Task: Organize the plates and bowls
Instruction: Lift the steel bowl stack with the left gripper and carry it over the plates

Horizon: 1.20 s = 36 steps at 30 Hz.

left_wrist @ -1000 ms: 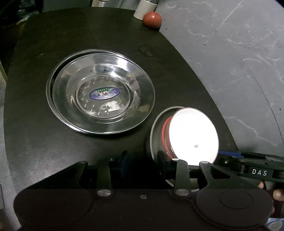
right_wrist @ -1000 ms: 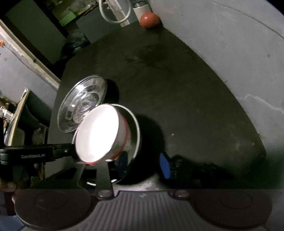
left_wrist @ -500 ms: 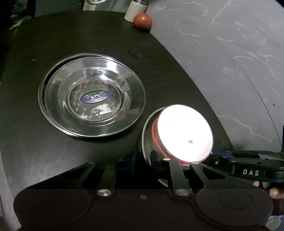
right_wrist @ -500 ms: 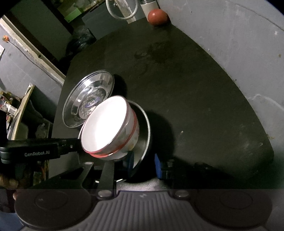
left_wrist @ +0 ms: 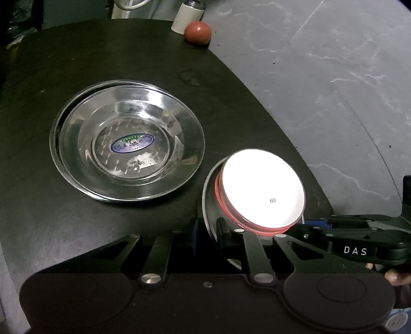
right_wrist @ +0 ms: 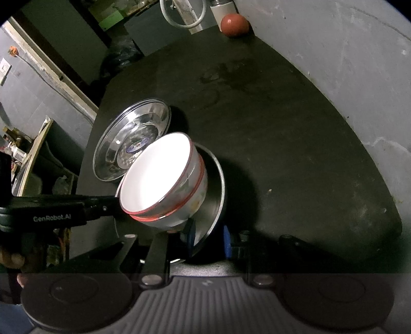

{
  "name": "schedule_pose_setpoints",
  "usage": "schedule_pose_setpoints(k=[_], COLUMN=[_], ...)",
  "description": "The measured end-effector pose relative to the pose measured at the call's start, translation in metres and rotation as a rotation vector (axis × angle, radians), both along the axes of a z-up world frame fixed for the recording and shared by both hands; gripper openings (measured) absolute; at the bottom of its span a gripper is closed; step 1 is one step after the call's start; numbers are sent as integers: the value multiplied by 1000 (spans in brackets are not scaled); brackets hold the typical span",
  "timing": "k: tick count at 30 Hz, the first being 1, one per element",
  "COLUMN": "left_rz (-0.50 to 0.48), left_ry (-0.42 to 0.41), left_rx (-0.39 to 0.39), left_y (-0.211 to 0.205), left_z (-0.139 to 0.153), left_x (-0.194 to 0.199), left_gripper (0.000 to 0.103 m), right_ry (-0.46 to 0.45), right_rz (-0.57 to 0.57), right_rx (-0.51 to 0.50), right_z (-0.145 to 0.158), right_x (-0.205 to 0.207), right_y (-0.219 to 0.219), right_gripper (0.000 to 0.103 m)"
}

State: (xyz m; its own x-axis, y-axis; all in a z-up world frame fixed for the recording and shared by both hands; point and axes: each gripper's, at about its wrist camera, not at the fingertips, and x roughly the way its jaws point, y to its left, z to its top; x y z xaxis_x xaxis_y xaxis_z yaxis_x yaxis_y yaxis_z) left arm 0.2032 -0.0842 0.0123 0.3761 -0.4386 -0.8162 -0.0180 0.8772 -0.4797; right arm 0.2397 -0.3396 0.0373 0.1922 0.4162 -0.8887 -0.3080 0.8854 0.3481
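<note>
Two white bowls with red rims (left_wrist: 262, 187) (right_wrist: 156, 174) sit nested inside a steel bowl (left_wrist: 209, 203) (right_wrist: 215, 190). The whole stack is tilted above the black table (left_wrist: 77, 218). My left gripper (left_wrist: 208, 230) is shut on the steel bowl's near rim. My right gripper (right_wrist: 209, 240) is shut on the rim at the opposite side. Its black body (left_wrist: 354, 250) reaches in from the right in the left wrist view. Two stacked steel plates (left_wrist: 128, 144) (right_wrist: 131, 144) lie flat to the left of the bowls.
A red ball (left_wrist: 197, 32) (right_wrist: 235, 24) and a white cylinder (left_wrist: 188, 16) stand at the table's far edge. The table's curved edge runs along a grey marbled floor (left_wrist: 334, 90). Shelves and clutter (right_wrist: 25, 154) fill the left side.
Both pairs of fingers have narrowed onto the steel bowl's rim. The bowl stack has shifted slightly and shows more of its side in the right wrist view. The plates have not moved.
</note>
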Motion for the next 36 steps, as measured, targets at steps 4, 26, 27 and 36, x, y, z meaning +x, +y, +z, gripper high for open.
schedule_pose_setpoints(k=[4, 26, 27, 36], left_rz=[0, 9, 10, 21], left_ry=[-2, -45, -48, -70], left_rx=[0, -22, -22, -27], left_y=[0, 0, 1, 9], left_z=[0, 13, 15, 22], left_x=[-1, -4, -3, 4], left_gripper=[16, 15, 15, 15], right_ry=[-16, -59, -61, -70], right_rz=[11, -11, -13, -21], right_rx=[-18, -7, -4, 26], right_z=[1, 9, 10, 14], right_x=[-1, -10, -10, -5], right_y=[4, -1, -1, 1], right_gripper=[26, 26, 26, 26])
